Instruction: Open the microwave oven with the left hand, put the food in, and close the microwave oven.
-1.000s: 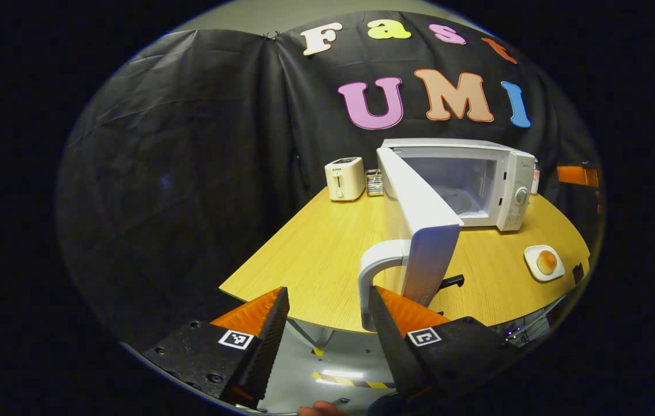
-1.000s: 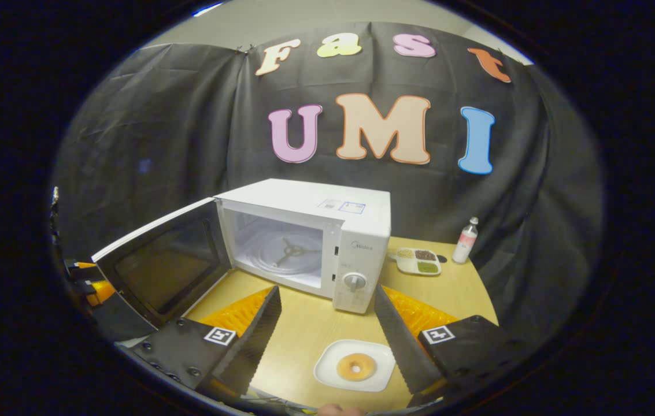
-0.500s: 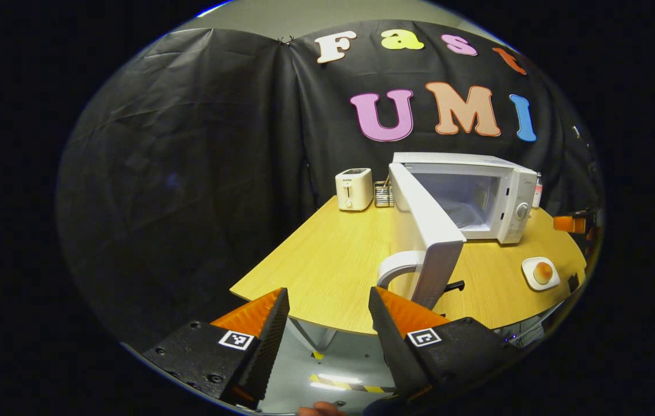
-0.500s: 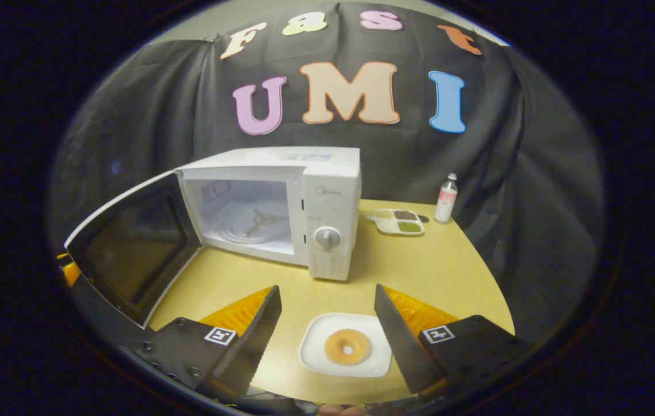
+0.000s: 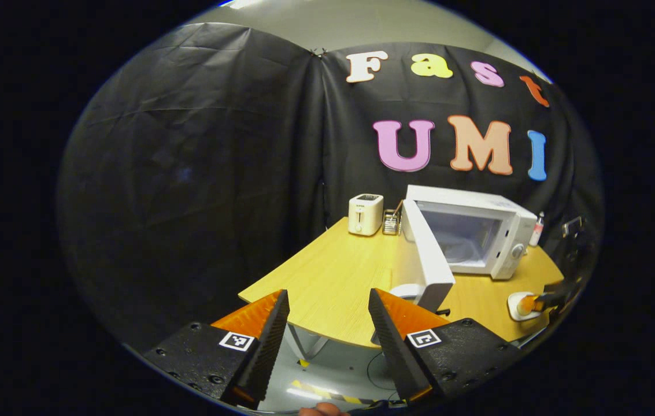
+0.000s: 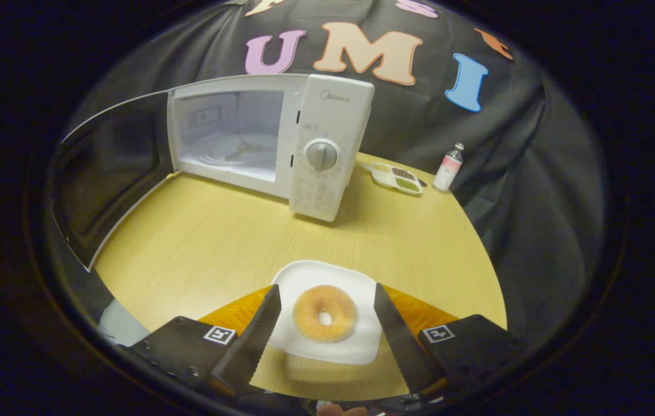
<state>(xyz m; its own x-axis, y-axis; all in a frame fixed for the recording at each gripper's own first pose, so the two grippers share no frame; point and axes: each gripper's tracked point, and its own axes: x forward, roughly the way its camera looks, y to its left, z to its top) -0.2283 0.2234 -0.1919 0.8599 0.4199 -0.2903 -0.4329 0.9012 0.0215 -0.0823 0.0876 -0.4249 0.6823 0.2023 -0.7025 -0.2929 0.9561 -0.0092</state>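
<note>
- Doughnut point(image 6: 325, 313) lies on a white plate point(image 6: 356, 351), framed between the spread fingers of the right gripper point(image 6: 327, 323), neither finger touching it.
- Microwave point(image 6: 281, 141) stands beyond those fingers, door point(image 6: 104, 173) swung open.
- Left gripper point(image 5: 327, 323) is released, holding nothing, off the table point(image 5: 327, 283) edge.

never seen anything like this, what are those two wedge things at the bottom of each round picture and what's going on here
Those wedges are the two fingers of a hand-held gripper; a person holds one in each hand, with a fisheye camera on each. In the left gripper view, the left hand-held gripper is open, holding nothing, back from the table. The microwave stands with its door open, near a toaster. In the right gripper view, the right hand-held gripper is open, its fingers either side of a donut on a white plate.
</note>
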